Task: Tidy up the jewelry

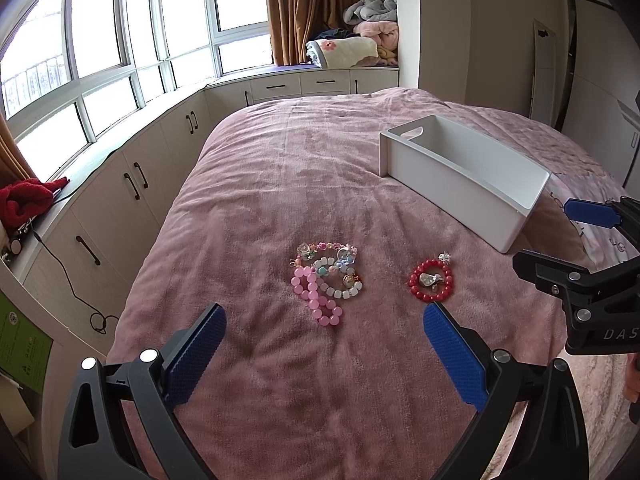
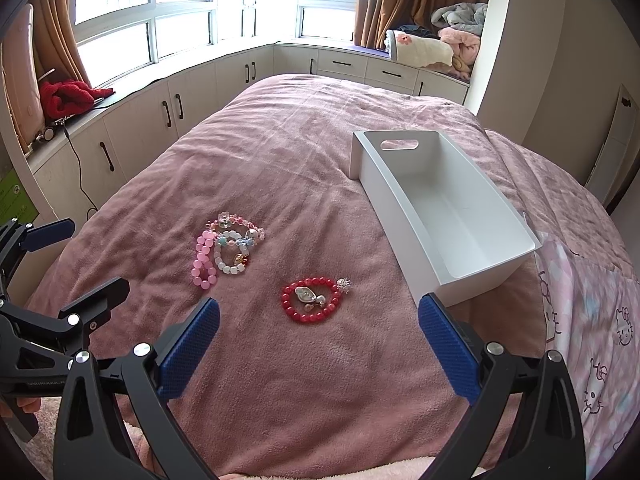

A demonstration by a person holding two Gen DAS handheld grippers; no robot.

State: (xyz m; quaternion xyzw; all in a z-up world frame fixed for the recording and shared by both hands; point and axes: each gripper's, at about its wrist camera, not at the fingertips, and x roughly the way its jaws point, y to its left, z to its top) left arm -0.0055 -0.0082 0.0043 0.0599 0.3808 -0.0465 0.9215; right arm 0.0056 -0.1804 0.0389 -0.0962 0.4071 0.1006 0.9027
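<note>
A pile of bead bracelets (image 1: 326,280), pink, white and pastel, lies on the pink bedspread; it also shows in the right wrist view (image 2: 224,250). A red bead bracelet (image 1: 431,281) with a silver charm and a small crystal piece lies to its right, seen too in the right wrist view (image 2: 314,299). A white empty bin (image 1: 460,176) with a handle slot stands further back right (image 2: 440,208). My left gripper (image 1: 325,344) is open, just short of the pile. My right gripper (image 2: 319,336) is open, just short of the red bracelet.
The bedspread (image 1: 300,168) covers the bed. White cabinets (image 1: 132,184) under a bay window run along the left. A red cloth (image 2: 68,96) and a cable lie on the sill. Folded blankets (image 2: 436,46) sit at the back. A Hello Kitty sheet (image 2: 592,320) lies at right.
</note>
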